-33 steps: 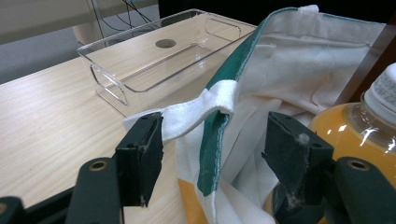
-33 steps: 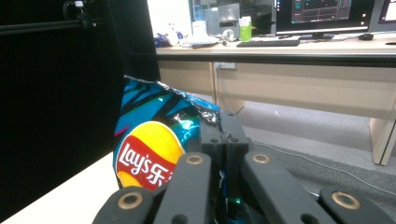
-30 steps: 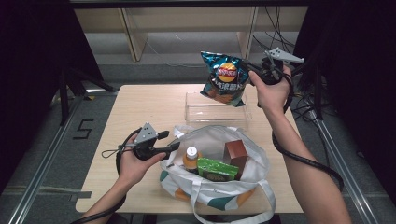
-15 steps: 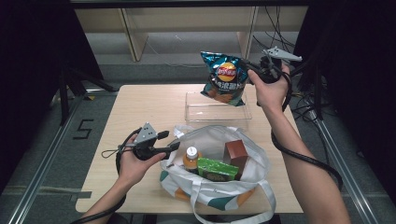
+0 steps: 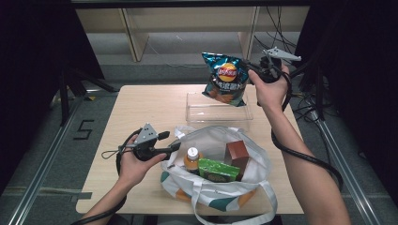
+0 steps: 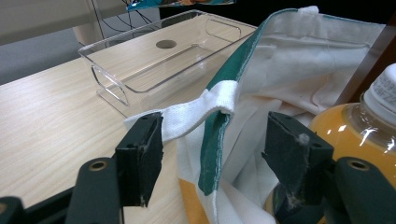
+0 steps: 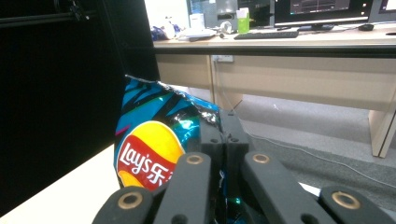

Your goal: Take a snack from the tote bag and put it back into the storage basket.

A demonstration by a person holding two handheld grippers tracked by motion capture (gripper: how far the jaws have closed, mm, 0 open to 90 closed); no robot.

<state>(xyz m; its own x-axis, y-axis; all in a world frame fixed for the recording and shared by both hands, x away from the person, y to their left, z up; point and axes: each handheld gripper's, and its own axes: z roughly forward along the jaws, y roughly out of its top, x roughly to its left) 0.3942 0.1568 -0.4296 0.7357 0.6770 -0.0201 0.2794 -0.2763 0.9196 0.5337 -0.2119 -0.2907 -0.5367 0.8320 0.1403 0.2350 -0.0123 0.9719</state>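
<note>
The right gripper (image 5: pixel 251 71) is clamped tight on the upper corner of one blue chip bag (image 5: pixel 226 79), which hangs in the air above the far end of the single clear plastic tray (image 5: pixel 197 108); in the right gripper view the bag (image 7: pixel 154 140) sits just left of the closed jaws, pinched between them. The left gripper (image 5: pixel 171 140) rests at the left rim of the one white tote bag (image 5: pixel 253 183), jaws spread wide. In the left gripper view its two black pads (image 6: pixel 142 156) stand either side of the bag's white-and-green handle strap (image 6: pixel 215 100), apparently without pressing on it, though the contact on the left pad is hard to judge. Inside the tote stand three things: one bottle of orange drink (image 5: pixel 191 159), one green packet (image 5: pixel 217 169) and one brown box (image 5: pixel 236 153). Tote and tray are both on the one wooden table (image 5: pixel 141 108), the tray just beyond the tote
</note>
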